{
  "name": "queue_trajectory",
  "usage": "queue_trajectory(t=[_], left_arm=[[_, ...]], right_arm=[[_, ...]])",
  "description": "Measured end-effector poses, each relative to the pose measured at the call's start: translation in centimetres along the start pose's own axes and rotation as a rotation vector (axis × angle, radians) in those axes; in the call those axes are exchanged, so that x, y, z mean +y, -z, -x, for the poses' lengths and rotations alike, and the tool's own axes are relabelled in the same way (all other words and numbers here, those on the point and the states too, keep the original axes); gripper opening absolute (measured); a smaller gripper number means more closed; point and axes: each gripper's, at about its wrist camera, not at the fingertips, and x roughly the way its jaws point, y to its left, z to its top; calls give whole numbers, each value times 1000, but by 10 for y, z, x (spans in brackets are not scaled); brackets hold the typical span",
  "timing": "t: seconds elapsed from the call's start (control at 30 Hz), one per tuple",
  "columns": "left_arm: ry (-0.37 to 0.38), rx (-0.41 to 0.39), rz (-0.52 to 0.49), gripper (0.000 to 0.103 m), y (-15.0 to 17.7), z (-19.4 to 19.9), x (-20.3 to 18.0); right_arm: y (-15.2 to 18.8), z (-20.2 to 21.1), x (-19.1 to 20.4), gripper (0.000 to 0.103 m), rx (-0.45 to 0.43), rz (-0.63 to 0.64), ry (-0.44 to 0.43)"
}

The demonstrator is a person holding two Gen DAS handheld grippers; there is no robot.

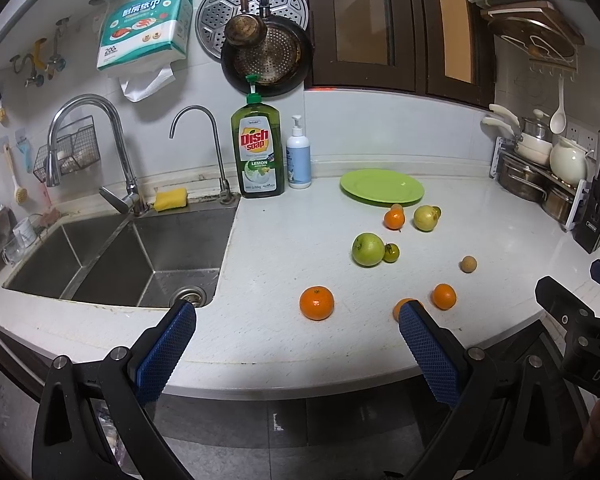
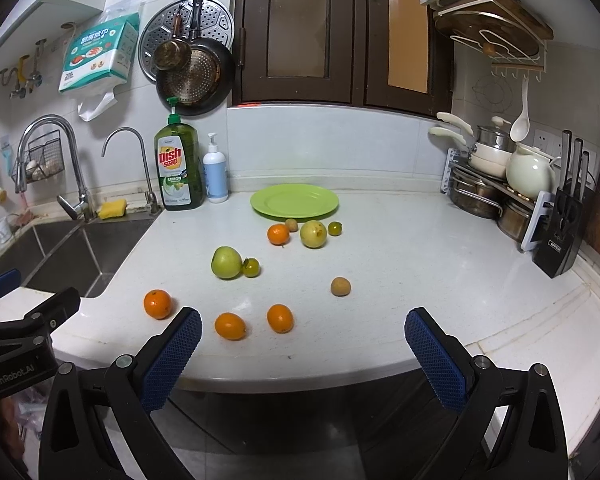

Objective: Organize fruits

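Fruits lie scattered on the white counter. A green plate sits empty at the back. A green apple touches a small green citrus. A yellow apple and an orange lie near the plate. Three oranges lie near the front edge, and a brown longan sits to the right. My left gripper is open, held before the counter's front edge. My right gripper is open, also at the front edge.
A double steel sink with two taps is at the left. A dish soap bottle and a white pump bottle stand behind it. A pot rack and a knife block stand at the right.
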Motion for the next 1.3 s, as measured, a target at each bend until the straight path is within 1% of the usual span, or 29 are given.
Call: queue_trajectory(t=[0.33,0.5,0.7,0.8,0.87,0.97,1.0,1.07,1.13,1.2,1.3], left_arm=[[1,10,-5,103,-4,-9,-3],[10,23,-14,103,-4,-15,-4],[49,49,-55,103,-2,-25,-11],[69,59,-96,103,-2,-33,-20],[82,59,-116,99,-3,-39,-27],[98,65,-132,91,-3,-52,-38],[100,79,-135,87,-3,-59,-42],[119,105,-135,84,-3,-70,-48],[138,123,-139,80,-1,-80,-55],[148,144,-152,76,1,-92,-64],[169,172,-161,73,3,-107,-75]], right_arm=[[1,-5,-8,103,6,-7,-5],[0,-11,-9,102,23,-13,-10],[2,-18,-10,103,50,-18,-30],[0,-26,-9,102,51,16,-38],[-3,-33,-9,102,56,51,-45],[-6,-50,-12,102,78,87,-86],[-6,-57,-14,101,90,98,-105],[-7,-71,-17,97,123,113,-133],[-7,-86,-21,95,150,126,-164],[-6,-100,-22,90,178,141,-190],[-4,-122,-25,84,228,161,-239]])
